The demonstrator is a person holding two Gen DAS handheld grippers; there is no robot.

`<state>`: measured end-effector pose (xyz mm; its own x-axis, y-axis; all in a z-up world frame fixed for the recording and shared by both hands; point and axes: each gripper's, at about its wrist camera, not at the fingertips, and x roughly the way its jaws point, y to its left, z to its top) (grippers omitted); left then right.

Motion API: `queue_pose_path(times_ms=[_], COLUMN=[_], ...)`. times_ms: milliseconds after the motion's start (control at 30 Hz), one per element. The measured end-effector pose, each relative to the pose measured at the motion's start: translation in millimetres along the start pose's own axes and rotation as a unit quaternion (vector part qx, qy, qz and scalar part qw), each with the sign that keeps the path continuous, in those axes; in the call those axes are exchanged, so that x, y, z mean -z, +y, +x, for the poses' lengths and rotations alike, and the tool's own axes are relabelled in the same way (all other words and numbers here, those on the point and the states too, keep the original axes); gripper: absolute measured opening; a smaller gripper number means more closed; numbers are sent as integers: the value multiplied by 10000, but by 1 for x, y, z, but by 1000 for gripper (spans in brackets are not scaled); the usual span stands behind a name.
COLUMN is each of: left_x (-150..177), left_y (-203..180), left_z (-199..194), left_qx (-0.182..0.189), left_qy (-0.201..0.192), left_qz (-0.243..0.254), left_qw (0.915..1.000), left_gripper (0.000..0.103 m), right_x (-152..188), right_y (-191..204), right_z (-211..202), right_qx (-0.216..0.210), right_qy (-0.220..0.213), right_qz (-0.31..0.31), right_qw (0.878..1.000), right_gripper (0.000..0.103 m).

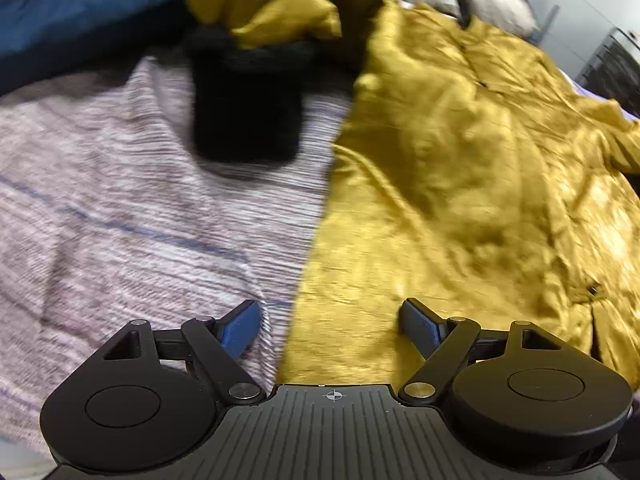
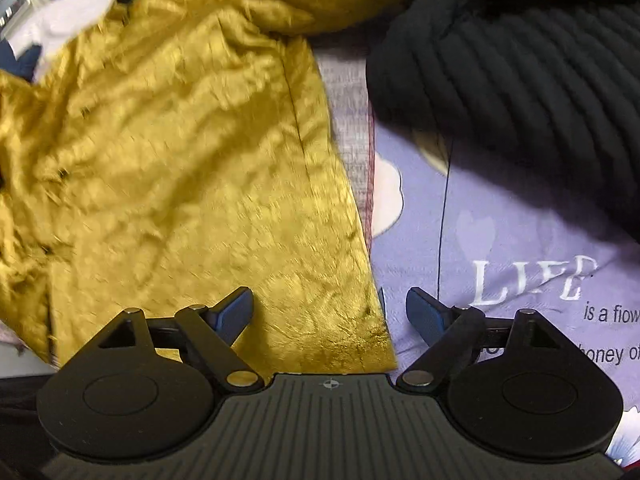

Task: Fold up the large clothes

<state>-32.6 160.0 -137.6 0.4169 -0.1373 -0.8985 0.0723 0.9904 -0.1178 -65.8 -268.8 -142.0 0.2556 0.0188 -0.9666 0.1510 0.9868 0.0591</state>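
In the left wrist view the yellow jacket fills the right half of the frame, spread out wrinkled on a striped blanket that takes the left half. The jacket's left edge runs as a fairly straight line from the bottom centre up to the upper middle, leaning slightly right, so its long axis goes from near the camera toward the top of the frame. At the top centre a yellow sleeve ends in a black cuff that lies on the blanket, just left of the jacket's edge. A blue cloth lies bunched in the upper left. Open blanket spans the lower left. The left gripper has its jaws spread wide and holds nothing; they straddle the jacket's left edge, one finger over blanket, the other over yellow fabric.

In the right wrist view the jacket covers the left and centre. Its right edge slants from the upper middle down to the bottom centre, with a seam beside it. Right of that edge a lilac sheet with printed words lies bare. A black ribbed garment piles in the upper right. The right gripper is also spread wide and empty, over the jacket's lower right corner.
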Motion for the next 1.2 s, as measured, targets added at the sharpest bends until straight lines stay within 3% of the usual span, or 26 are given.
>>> queue_pose_path(times_ms=[133,200,233,267,333,367,400,467,633,733,800,933,1000,1067,1133,1200], left_x=[6,11,12,12,8,6,3,-2,-6,2,10,34,31,25,20,16], left_y=[-22,-31,-33,-33,-32,-32,-33,-32,-32,-28,-26,-19,-20,-25,-30,-34], left_z=[-2,-4,-2,0,3,1,-5,-22,-101,-124,-113,-61,-41,-34,-41,-56], left_qx=[-55,-140,-104,-87,-59,-49,-24,93,354,305,178,-16,-224,-541,-968,-1234], left_qy=[-13,-65,-22,40,103,95,53,-102,-568,-462,-160,472,666,689,527,212], left_qz=[422,569,556,482,296,258,241,205,141,65,-28,-419,-405,-250,74,434], left_qw=[9991,9983,9984,9988,9995,9996,9997,9997,9977,9984,9997,9980,9967,9958,9939,9912], left_gripper=[103,102,99,91,76,61,50,44,41,36,36,42,73,103,103,103], right_x=[7,10,12,14,15,15,15,13,6,3,4,13,18,19,21,21], right_y=[1,6,11,16,24,28,32,35,24,20,17,16,11,15,18,23], right_z=[17,19,17,15,9,5,1,-13,-66,-96,-105,-84,-62,-44,-36,-42], right_qx=[-57,-97,-20,60,31,78,107,58,-549,-849,-903,-854,-660,-189,290,529], right_qy=[233,297,245,197,147,109,79,-39,-295,-374,-294,93,341,533,603,479], right_qz=[111,56,-46,-184,-401,-481,-562,-587,-152,-80,-144,-54,115,45,-131,-299], right_qw=[9997,9995,9997,9996,9991,9988,9983,9983,9979,9957,9954,9963,9972,9984,9977,9970], right_gripper=[84,75,57,39,29,25,24,23,19,18,18,19,23,41,57,58])
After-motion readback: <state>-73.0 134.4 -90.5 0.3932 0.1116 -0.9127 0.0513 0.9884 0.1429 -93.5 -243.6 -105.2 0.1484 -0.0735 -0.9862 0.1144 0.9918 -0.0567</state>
